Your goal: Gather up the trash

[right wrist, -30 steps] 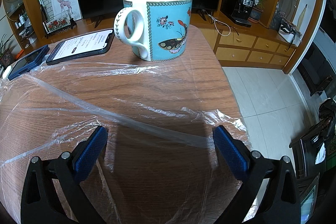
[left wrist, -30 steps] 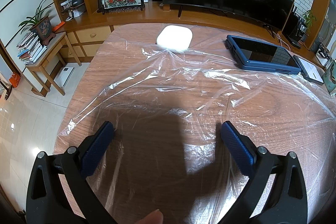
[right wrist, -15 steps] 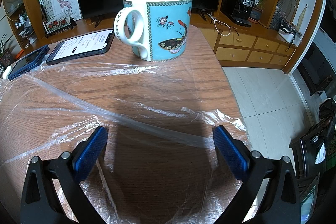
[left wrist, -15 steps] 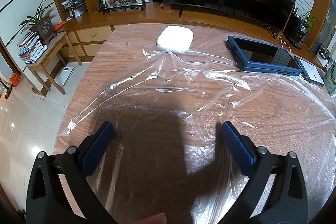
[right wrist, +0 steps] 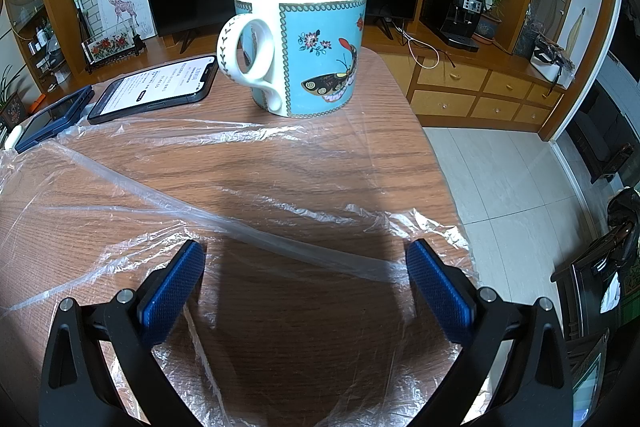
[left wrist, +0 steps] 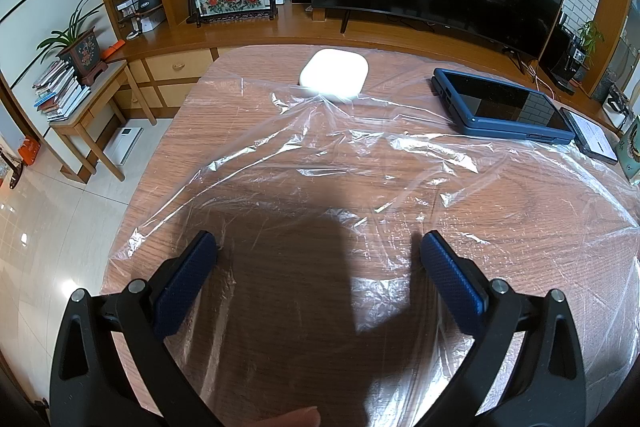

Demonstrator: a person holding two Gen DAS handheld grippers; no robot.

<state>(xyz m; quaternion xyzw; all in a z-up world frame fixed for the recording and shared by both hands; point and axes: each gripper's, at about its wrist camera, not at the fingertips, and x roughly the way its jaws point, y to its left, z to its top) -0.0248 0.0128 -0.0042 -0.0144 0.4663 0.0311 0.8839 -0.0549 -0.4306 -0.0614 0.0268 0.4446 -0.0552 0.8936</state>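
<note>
The wood-grain table (left wrist: 256, 99) carries a clear plastic sheet (left wrist: 360, 187), a white case (left wrist: 334, 74), a blue tablet (left wrist: 500, 107), a phone (right wrist: 160, 87), and a blue mug (right wrist: 312, 55).

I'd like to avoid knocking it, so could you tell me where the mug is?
In the right wrist view the mug stands upright ahead of the open right gripper, right of the phone.

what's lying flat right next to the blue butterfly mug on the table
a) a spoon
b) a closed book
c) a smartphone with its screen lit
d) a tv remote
c: a smartphone with a lit white screen lies flat on the table just left of the mug handle.
</note>
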